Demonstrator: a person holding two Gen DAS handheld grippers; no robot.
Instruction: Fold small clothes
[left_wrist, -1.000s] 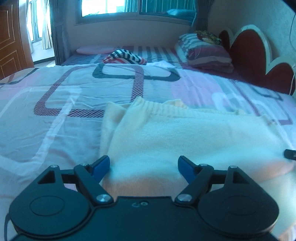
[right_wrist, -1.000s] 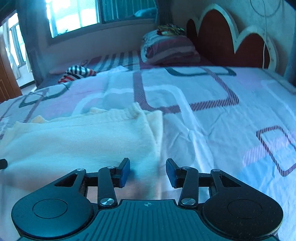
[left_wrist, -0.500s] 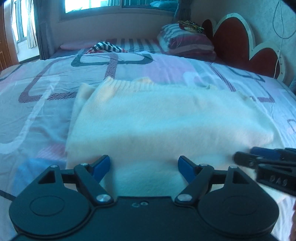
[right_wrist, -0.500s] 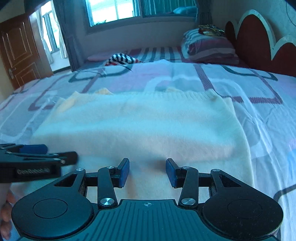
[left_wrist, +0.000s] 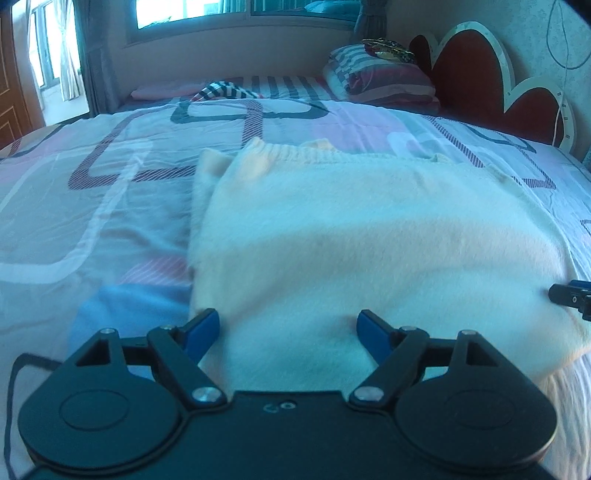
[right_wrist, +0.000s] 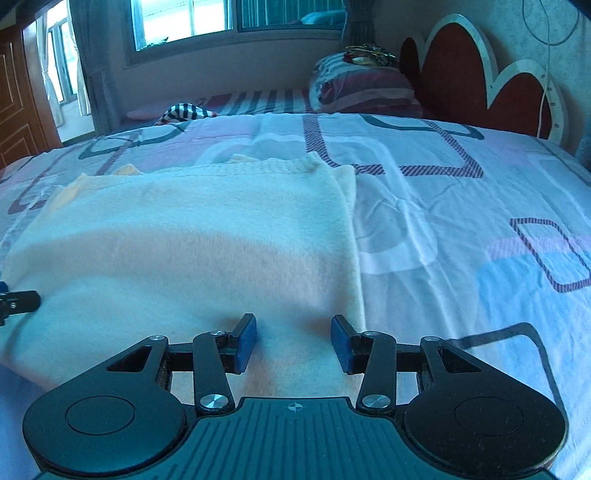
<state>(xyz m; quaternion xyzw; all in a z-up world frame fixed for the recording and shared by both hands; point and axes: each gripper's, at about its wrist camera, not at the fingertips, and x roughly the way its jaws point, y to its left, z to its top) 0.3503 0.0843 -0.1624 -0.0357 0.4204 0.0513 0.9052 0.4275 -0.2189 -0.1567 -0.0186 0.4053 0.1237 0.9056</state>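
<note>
A cream knitted garment (left_wrist: 362, 236) lies folded flat on the patterned bedsheet (left_wrist: 92, 206), ribbed hem at the far side. My left gripper (left_wrist: 288, 332) is open over the garment's near left corner, holding nothing. My right gripper (right_wrist: 293, 341) is open over the near right corner of the garment (right_wrist: 192, 243), holding nothing. The right gripper's tip shows at the right edge of the left wrist view (left_wrist: 570, 297). The left gripper's tip shows at the left edge of the right wrist view (right_wrist: 18, 301).
A striped cloth (left_wrist: 225, 90) lies at the far side of the bed. Striped pillows (left_wrist: 380, 79) rest against a red scalloped headboard (left_wrist: 480, 74). A window (left_wrist: 229, 11) is behind, a wooden door (right_wrist: 22, 103) at the left.
Both grippers pulled back and up half a second ago, then came down apart to the garment's near corners. Both stayed open throughout.
</note>
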